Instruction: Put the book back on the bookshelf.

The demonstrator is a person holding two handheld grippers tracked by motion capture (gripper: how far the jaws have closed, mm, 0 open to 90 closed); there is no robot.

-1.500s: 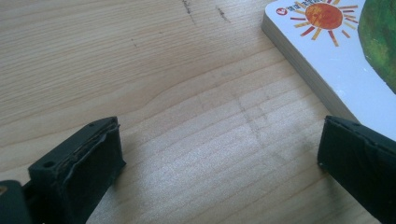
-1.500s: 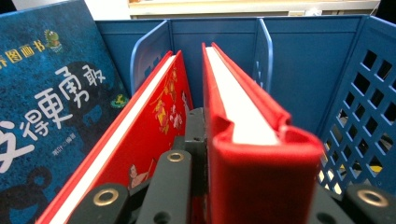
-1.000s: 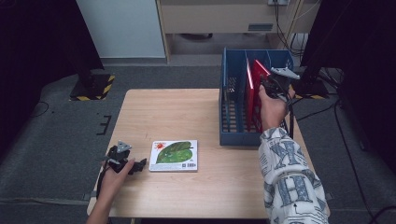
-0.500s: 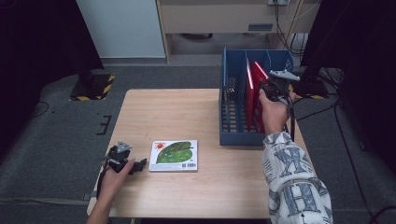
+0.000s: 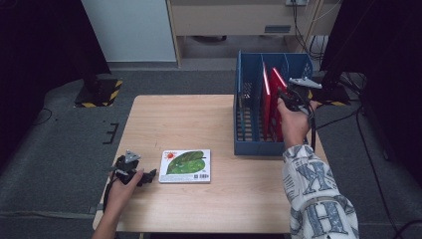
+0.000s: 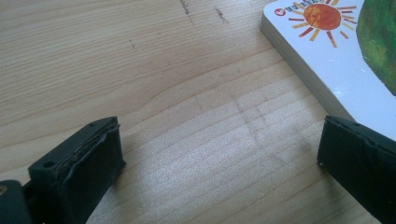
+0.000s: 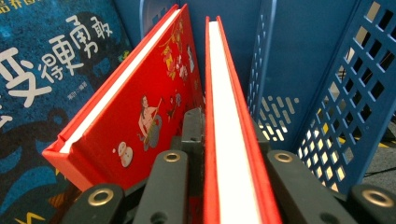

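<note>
Right hand-held gripper (image 5: 291, 93) barely shifted, upright, clamping red book (image 7: 231, 140)

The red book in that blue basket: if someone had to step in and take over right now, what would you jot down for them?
Right gripper: shut on the red book, which stands upright in the blue basket, beside a second red book that leans in the basket.
Left gripper: open, holding nothing, low over the table at a corner of the green leaf book.
Done: two red books are in the basket.
Left: probably let go of the held book, then put the leaf book, which lies flat on the table, in the basket.
</note>
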